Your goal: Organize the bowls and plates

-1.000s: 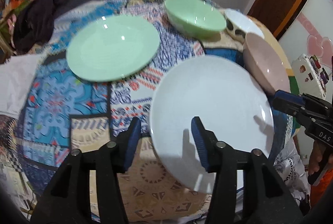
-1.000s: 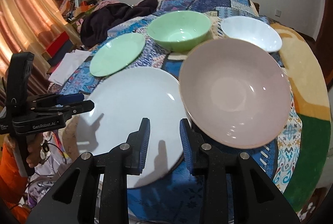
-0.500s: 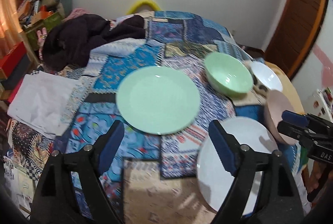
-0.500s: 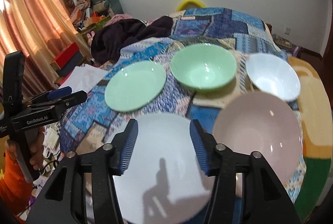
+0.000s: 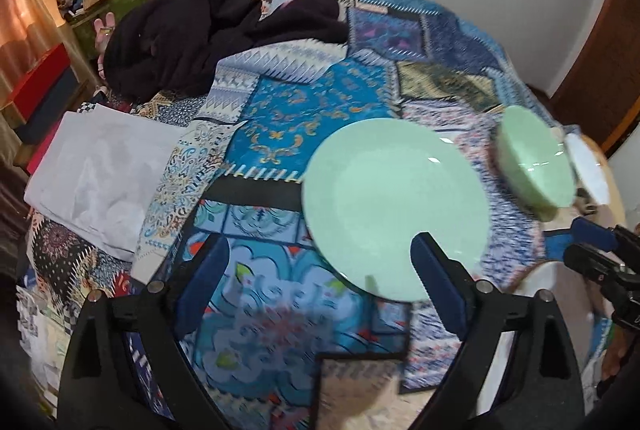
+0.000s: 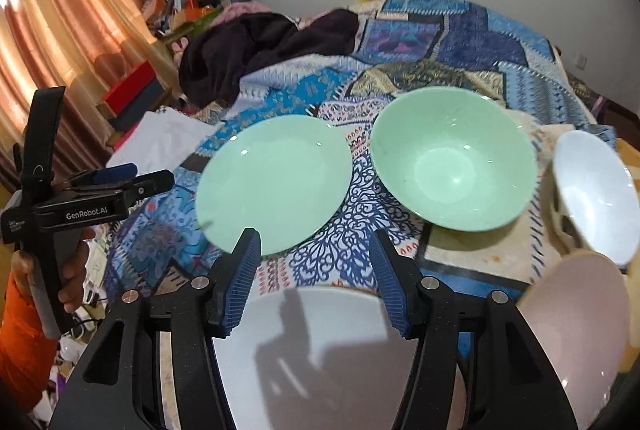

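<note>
Beyond the left claw (jaws wide), green plate.

Left gripper held level, jaws spread wide, blue pads facing each other, nothing between them. In the right wrist view it shows side-on at far left, gripped from below by the person's hand, orange sleeve at the wrist. Right gripper also wide apart and empty, ribbed blue pads angled outward, fingers pointing forward. Its tip shows at the right edge of the left wrist view, pose there unclear.
</note>
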`<state>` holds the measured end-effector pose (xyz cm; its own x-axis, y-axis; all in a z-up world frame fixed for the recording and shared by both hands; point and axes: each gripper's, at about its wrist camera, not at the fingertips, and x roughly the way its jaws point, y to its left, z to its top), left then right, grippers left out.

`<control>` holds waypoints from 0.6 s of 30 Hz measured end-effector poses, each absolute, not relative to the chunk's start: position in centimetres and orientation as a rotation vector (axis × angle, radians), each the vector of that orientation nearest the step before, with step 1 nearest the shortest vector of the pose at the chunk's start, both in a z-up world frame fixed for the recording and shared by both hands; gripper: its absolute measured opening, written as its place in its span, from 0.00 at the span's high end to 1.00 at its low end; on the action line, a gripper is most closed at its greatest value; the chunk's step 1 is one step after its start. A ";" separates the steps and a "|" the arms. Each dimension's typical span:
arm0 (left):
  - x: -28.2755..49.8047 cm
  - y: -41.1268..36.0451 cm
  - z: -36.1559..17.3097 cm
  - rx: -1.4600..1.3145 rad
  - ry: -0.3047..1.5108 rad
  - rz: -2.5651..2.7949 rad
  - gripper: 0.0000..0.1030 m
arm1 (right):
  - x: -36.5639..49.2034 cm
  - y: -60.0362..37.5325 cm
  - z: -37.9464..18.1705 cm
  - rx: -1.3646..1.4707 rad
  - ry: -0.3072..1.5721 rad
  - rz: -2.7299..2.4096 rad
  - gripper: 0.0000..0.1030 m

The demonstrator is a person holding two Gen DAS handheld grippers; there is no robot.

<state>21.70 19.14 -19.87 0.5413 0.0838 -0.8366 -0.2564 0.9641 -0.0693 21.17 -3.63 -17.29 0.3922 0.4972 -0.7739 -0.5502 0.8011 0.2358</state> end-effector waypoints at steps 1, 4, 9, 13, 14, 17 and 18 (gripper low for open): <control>22.2 19.4 -20.4 -0.187 0.989 0.207 0.10 | 21.5 -3.4 -17.5 -0.065 0.966 0.668 0.49; 23.2 20.0 -21.4 -0.185 1.001 0.186 0.10 | 22.3 -2.6 -18.5 -0.085 0.985 0.672 0.49; 25.1 20.4 -22.8 -0.177 1.018 0.152 0.20 | 23.3 -1.5 -19.8 -0.106 1.011 0.678 0.49; 26.4 20.7 -23.9 -0.175 1.037 0.128 0.34 | 23.9 -0.8 -20.4 -0.129 1.024 0.680 0.60; 26.6 20.7 -24.0 -0.180 1.041 0.124 0.36 | 24.1 -0.7 -20.6 -0.131 1.035 0.681 0.63; 27.2 21.0 -24.6 -0.184 1.051 0.112 0.49 | 24.7 -0.5 -21.2 -0.133 1.060 0.675 0.69; 27.3 21.1 -24.8 -0.188 1.054 0.105 0.54 | 24.9 -0.4 -21.3 -0.132 1.069 0.676 0.69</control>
<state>27.27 21.14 -24.78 0.4913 -0.0041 -0.8710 -0.1755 0.9790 -0.1036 24.88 -0.41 -21.31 0.3017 0.4464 -0.8424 -0.5699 0.7928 0.2160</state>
